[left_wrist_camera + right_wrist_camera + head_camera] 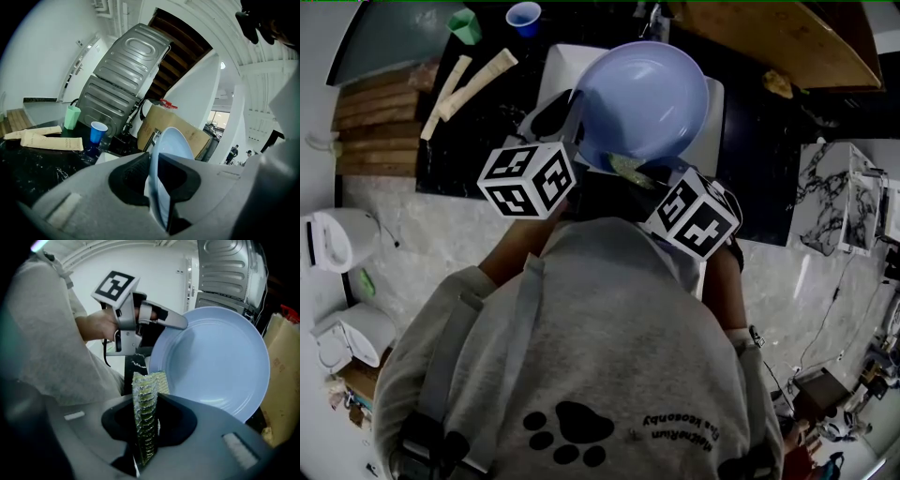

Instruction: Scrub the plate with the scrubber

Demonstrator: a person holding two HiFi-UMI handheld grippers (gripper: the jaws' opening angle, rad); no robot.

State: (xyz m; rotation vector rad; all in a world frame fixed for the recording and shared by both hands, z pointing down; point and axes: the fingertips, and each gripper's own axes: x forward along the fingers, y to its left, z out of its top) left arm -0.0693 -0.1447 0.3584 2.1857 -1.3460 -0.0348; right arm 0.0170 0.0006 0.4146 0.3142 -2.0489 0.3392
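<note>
Left gripper (157, 180): jaws closed on plate (642, 98) rim at its 9 o'clock — plate held tilted above the dark desk (487, 127).
Right gripper (149, 425): jaws pinch scrubber (144, 394) edge-on — scrubber just beside plate's 6 o'clock rim; contact unclear.

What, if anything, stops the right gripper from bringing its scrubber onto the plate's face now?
Probably nothing, so yes. The left gripper holds the plate by its rim, face toward the right gripper, whose scrubber is close beside it.

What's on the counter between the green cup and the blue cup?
Nothing: the head view shows bare black counter between green cup and blue cup.
</note>
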